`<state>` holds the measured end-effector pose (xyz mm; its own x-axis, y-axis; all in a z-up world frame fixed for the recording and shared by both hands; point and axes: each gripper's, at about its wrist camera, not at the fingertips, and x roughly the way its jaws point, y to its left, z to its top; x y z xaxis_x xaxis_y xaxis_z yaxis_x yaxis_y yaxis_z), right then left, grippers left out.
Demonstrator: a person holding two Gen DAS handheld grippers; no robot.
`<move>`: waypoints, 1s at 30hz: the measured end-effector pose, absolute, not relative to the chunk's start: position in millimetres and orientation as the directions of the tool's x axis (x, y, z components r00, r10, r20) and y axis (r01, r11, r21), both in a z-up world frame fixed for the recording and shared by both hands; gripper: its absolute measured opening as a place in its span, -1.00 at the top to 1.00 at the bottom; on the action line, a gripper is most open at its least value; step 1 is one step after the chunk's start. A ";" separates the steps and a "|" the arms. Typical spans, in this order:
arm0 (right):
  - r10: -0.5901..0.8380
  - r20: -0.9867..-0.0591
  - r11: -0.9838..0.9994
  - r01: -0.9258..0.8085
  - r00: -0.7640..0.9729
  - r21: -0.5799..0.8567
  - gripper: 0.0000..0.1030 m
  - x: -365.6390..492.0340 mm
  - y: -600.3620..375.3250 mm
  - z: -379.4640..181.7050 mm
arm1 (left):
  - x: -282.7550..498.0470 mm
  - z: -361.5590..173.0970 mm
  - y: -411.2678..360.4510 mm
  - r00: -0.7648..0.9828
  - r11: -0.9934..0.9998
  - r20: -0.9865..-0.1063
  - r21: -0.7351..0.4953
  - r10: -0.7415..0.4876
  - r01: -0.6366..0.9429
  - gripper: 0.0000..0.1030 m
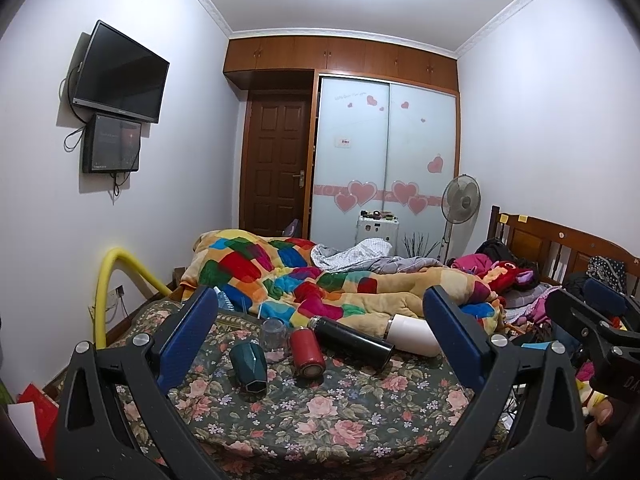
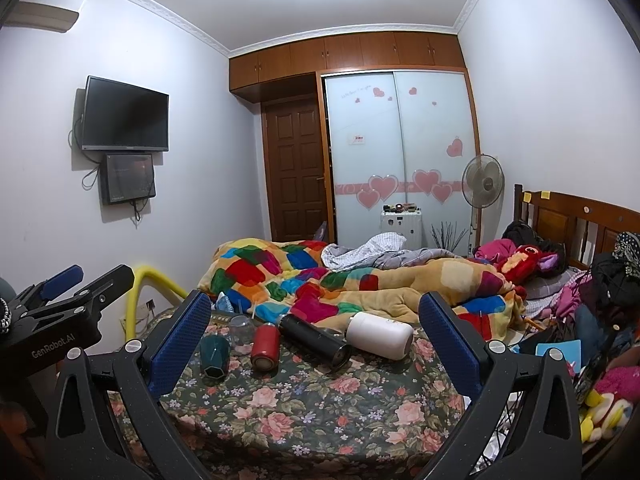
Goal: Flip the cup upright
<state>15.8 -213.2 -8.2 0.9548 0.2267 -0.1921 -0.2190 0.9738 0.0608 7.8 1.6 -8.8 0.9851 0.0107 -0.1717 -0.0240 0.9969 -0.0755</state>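
Several cups and flasks lie on a floral cloth (image 1: pixel 320 412) on the bed. A dark green faceted cup (image 1: pixel 249 366) lies on its side at the left, with a clear cup (image 1: pixel 274 334) behind it. A red flask (image 1: pixel 306 350), a black flask (image 1: pixel 352 340) and a white flask (image 1: pixel 412 334) lie tipped over to its right. The same row shows in the right wrist view: green cup (image 2: pixel 215 354), red flask (image 2: pixel 265 346), black flask (image 2: pixel 316 340), white flask (image 2: pixel 380 334). My left gripper (image 1: pixel 320 332) and right gripper (image 2: pixel 314 328) are both open and empty, held short of the row.
A colourful patchwork blanket (image 1: pixel 304 276) is bunched behind the cups. Clothes and toys (image 2: pixel 592 292) pile up at the right by the wooden headboard (image 2: pixel 580 216). A yellow foam tube (image 1: pixel 106 288) stands at the left. The left gripper shows at the left edge of the right wrist view (image 2: pixel 60 300).
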 end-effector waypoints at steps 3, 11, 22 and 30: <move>0.225 -0.190 0.974 -0.217 0.956 0.058 -1.00 13.8 -212.9 -8.5 | 7.0 -8.8 1.3 0.985 0.997 -0.172 -0.073 0.009 -0.022 -1.00; 0.228 -0.190 0.974 -0.221 0.955 0.058 -1.00 17.2 -209.3 -8.9 | 5.3 -5.0 1.7 0.986 0.997 -0.166 -0.072 0.014 -0.027 -1.00; 0.226 -0.185 0.974 -0.221 0.956 0.050 -1.00 16.3 -207.2 -3.7 | 3.2 -3.7 3.6 0.986 0.997 -0.167 -0.071 0.020 -0.032 -1.00; 0.228 -0.186 0.974 -0.222 0.956 0.049 -1.00 15.7 -207.6 -3.1 | 3.0 -6.5 3.1 0.985 0.997 -0.169 -0.065 0.022 -0.033 -1.00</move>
<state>15.7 -207.6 -3.1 0.9558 0.2277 -0.1861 -0.2225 0.9737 0.0491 3.0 3.1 -6.5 0.9854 0.0216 -0.1687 -0.0330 0.9973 -0.0651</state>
